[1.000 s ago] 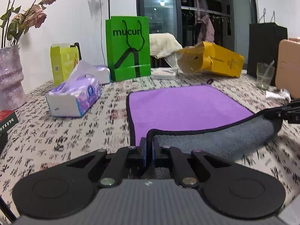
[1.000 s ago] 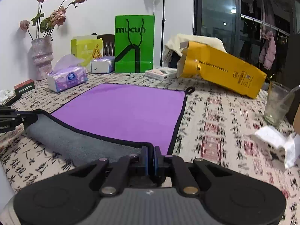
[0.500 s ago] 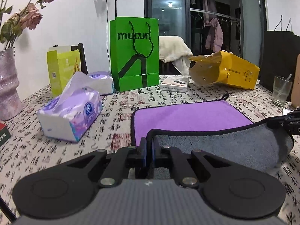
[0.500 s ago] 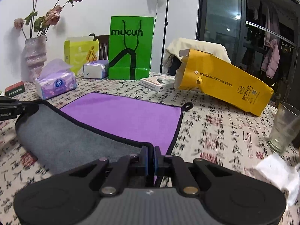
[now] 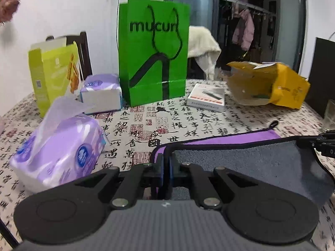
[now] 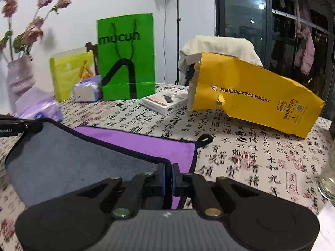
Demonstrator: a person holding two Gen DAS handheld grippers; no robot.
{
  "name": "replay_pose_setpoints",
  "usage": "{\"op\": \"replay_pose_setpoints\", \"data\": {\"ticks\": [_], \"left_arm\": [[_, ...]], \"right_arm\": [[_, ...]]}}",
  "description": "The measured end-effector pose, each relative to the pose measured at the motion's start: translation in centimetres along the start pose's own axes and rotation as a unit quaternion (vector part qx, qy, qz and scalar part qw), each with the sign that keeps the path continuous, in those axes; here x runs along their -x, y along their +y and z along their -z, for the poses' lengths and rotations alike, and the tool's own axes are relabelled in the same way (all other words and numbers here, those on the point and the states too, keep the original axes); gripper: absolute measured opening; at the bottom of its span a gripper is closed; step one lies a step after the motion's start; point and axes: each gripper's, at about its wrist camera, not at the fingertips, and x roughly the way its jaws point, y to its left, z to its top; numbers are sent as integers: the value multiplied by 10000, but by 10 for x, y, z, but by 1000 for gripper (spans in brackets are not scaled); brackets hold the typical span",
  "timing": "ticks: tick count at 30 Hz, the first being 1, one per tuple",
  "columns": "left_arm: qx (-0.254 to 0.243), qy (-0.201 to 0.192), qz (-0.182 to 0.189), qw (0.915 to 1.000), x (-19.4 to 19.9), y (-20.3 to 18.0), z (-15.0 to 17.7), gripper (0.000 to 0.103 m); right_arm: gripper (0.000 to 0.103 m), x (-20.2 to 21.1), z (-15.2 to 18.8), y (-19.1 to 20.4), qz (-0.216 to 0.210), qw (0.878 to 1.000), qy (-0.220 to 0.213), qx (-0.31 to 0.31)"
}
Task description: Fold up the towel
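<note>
The towel point(image 5: 240, 163) is purple on one face and grey on the other, with a black hem. It lies on the patterned tablecloth with its near edge lifted and carried over the purple part, grey side up. My left gripper point(image 5: 166, 167) is shut on the towel's left near corner. My right gripper point(image 6: 167, 175) is shut on the right near corner, and the towel point(image 6: 69, 159) sags between them. A narrow purple strip point(image 6: 146, 144) with a black hanging loop point(image 6: 204, 140) still shows at the far edge.
A purple tissue pack point(image 5: 60, 148) lies left of the towel. Behind stand a green "mucun" bag point(image 5: 152, 52), a yellow-green box point(image 5: 54, 77), a second tissue pack point(image 5: 102, 94), a white box point(image 5: 206, 98) and a tipped yellow bag point(image 6: 251, 96). A glass point(image 6: 327, 184) stands at far right.
Both grippers have carried the towel's near edge up and forward over the purple face. Far less purple shows now, and the grey underside covers most of it.
</note>
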Motion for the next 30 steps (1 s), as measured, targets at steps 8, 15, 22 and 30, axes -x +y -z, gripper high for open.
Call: {"op": "replay_pose_setpoints", "data": {"ticks": [8,15,22,30], "left_arm": [[154,271,1,9995,-57,10,-23,6],[186,562,21,9982,-89,18,-21,9],[144,542,53,9984,-87,20,-19,9],[112,558,-43,9984,-86,20,-19,34]], "right_arm": [[6,-55,-23,-22,40,9996,169,-232],[6,-87,-25,-25,163,9990,337,-227],[7,-89,-24,-25,174,9991,337,-190],[13,-88,-24,-24,231,9990,346,-188]]}}
